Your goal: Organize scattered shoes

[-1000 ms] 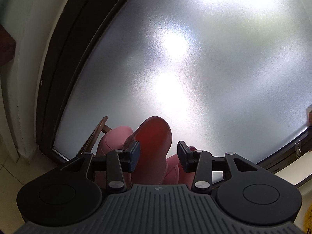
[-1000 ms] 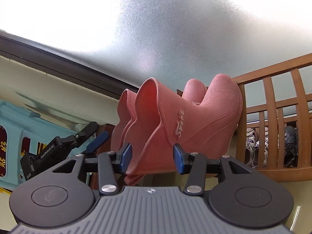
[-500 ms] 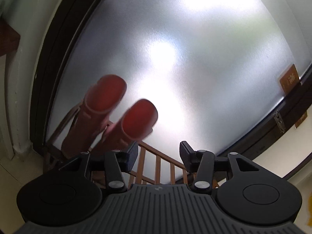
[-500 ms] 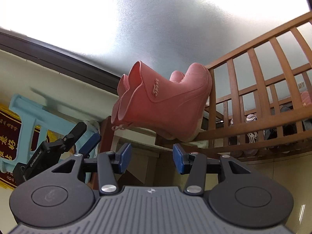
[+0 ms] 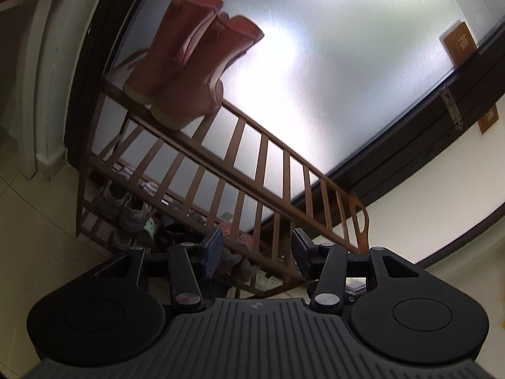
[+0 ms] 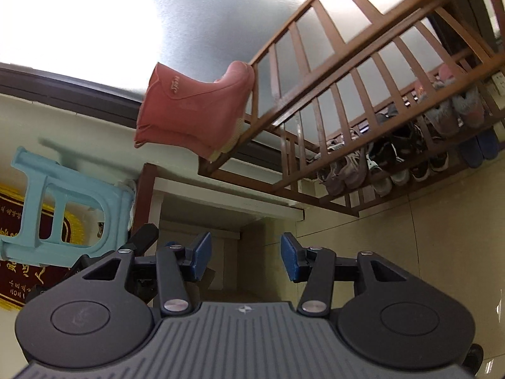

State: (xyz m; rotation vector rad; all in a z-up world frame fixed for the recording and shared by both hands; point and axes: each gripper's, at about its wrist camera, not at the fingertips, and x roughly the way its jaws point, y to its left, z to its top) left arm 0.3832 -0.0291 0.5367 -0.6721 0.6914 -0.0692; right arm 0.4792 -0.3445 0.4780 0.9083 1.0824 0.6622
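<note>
I see the pink rubber boots (image 5: pixel 186 63) standing paired at the end of the wooden rack's (image 5: pixel 258 164) top shelf, smooth and glossy, so that step looks done. My left gripper (image 5: pixel 256 252) and right gripper (image 6: pixel 243 256) hang empty, jaws apart. Slatted lower shelves hold sneakers (image 6: pixel 347 165) and fuzzy slippers (image 6: pixel 454 110); I can't see any strays.

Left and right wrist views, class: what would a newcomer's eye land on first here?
The pair of pink rubber boots standing side by side at one end of the wooden shoe rack's top shelf, against bright frosted glass. Next, the shoes crowding its lower shelves, then the light blue plastic stool nearby.
</note>
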